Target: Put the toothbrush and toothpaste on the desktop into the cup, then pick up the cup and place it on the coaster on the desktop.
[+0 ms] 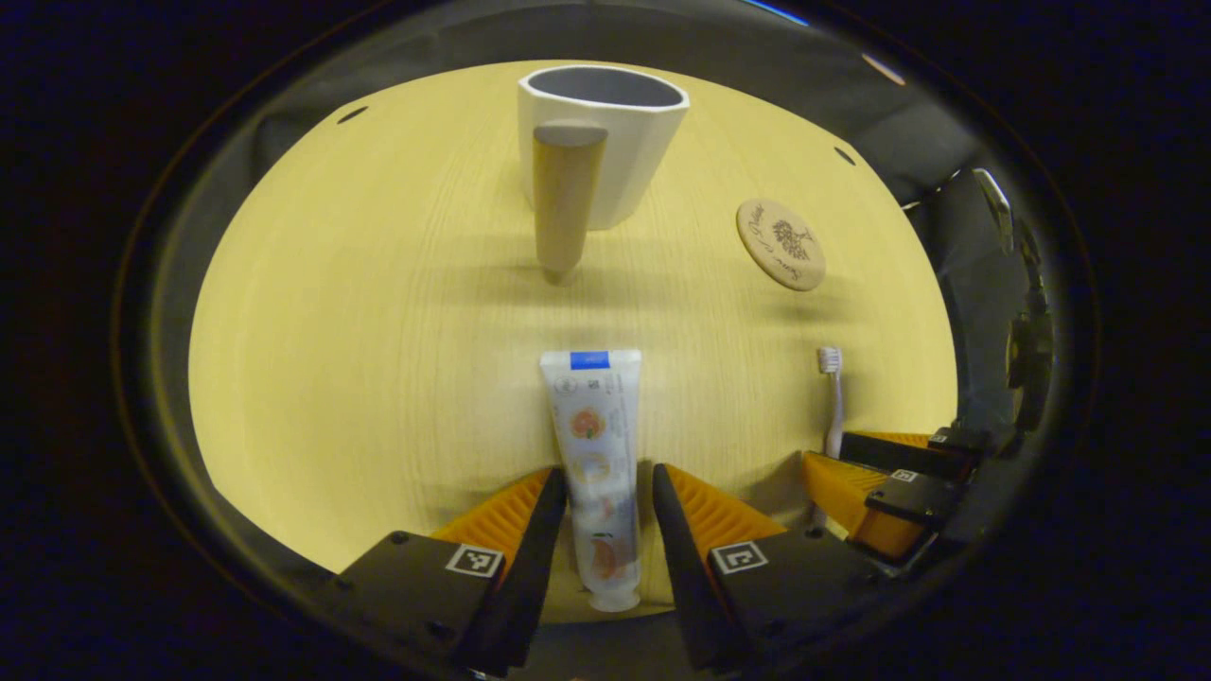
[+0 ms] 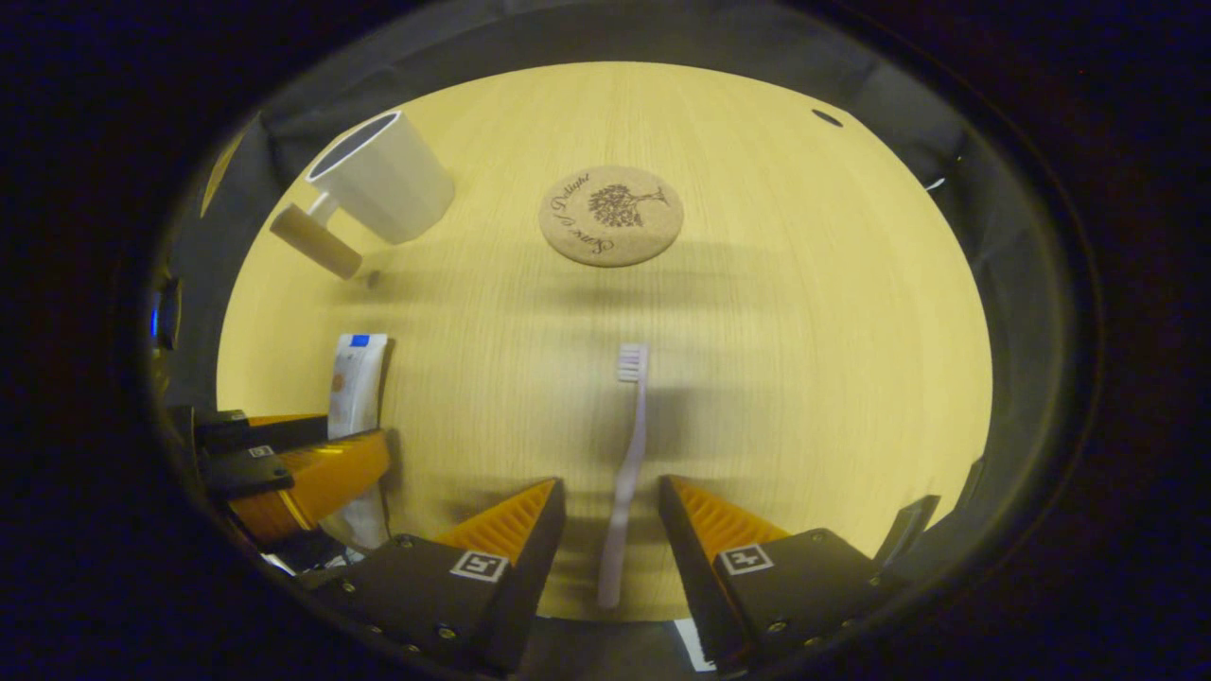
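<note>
Nearest in the left gripper view, the left gripper [image 1: 608, 492] has its jaws spread either side of the toothpaste [image 1: 595, 445] lying flat on the desk [image 1: 378, 359]. Likewise the right gripper [image 2: 612, 506] straddles the toothbrush [image 2: 626, 454], jaws spread, not pinching. Toward the desk's far edge stand the cup [image 1: 605, 132] and, beside it, the coaster [image 2: 611, 216].

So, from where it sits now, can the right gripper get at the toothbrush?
Probably yes. The right gripper is open with the toothbrush lying flat on the table between its fingers, handle end nearest. Nothing lies across it; the left gripper is off to the side at the toothpaste.
</note>
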Demonstrator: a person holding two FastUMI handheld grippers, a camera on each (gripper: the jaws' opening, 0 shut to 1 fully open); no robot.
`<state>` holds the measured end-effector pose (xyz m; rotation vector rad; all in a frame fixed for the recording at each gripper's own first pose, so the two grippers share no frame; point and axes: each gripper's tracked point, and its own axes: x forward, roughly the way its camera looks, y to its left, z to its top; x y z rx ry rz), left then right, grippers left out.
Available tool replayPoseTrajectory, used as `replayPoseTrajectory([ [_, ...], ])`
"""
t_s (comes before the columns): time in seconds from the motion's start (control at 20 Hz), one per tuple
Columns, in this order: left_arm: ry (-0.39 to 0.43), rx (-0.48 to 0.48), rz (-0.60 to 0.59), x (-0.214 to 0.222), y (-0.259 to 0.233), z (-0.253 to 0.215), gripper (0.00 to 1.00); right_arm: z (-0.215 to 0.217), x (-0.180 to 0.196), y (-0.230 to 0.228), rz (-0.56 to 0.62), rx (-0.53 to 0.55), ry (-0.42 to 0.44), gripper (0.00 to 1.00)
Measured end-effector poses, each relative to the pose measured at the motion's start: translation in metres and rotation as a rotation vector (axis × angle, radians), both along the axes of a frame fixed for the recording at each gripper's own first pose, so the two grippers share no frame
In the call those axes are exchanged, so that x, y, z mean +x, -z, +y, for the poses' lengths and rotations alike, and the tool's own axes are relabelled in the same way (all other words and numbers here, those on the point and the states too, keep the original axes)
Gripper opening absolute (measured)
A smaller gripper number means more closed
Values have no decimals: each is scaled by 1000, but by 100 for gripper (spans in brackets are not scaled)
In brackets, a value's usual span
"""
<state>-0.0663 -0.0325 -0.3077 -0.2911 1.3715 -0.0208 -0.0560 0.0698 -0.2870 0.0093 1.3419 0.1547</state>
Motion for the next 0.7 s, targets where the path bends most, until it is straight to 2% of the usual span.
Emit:
replayPoseTrajectory([
  [0.05, 8, 7, -8, 1, -1, 1, 63, -2, 2, 0, -4, -13, -2, 60],
  [0.1, 18, 12, -4, 0, -1, 1, 56, -3, -1, 1, 4, -19, -8, 48],
  [0.15, 32, 16, -9, -1, 1, 1, 49, -3, -2, 0, 9, -20, -19, 51],
  [0.2, 23, 22, -13, -3, 0, 1, 52, -3, -3, -1, 18, -17, -33, 52],
  [0.25, 29, 27, -13, 1, 0, 0, 50, -3, -10, -13, 48, -17, 8, 36],
  [0.3, 42, 33, -21, -1, 0, 0, 47, -2, -8, 3, 43, -6, -1, 20],
  [0.35, 42, 39, -24, -1, 1, 1, 48, -3, -8, 2, 45, -7, -14, 22],
  [0.4, 43, 41, -29, 1, 1, 0, 40, -3, -10, 2, 42, -6, -18, 21],
  [0.45, 47, 39, -33, 0, 1, 1, 41, -3, -6, 4, 26, 3, -8, 21],
  [0.5, 48, 39, -34, 0, 2, 1, 41, -3, -11, 0, 28, 4, -14, 14],
  [0.55, 48, 37, -39, 0, 1, 1, 40, -3, -9, 2, 26, 3, -25, 12],
  [0.65, 43, 41, -55, 3, -1, 3, 41, -3, -9, 1, 5, 3, -39, 12],
  [0.7, 47, 40, -52, 0, -1, 3, 31, -3, -10, 2, -6, 0, -49, 12],
])
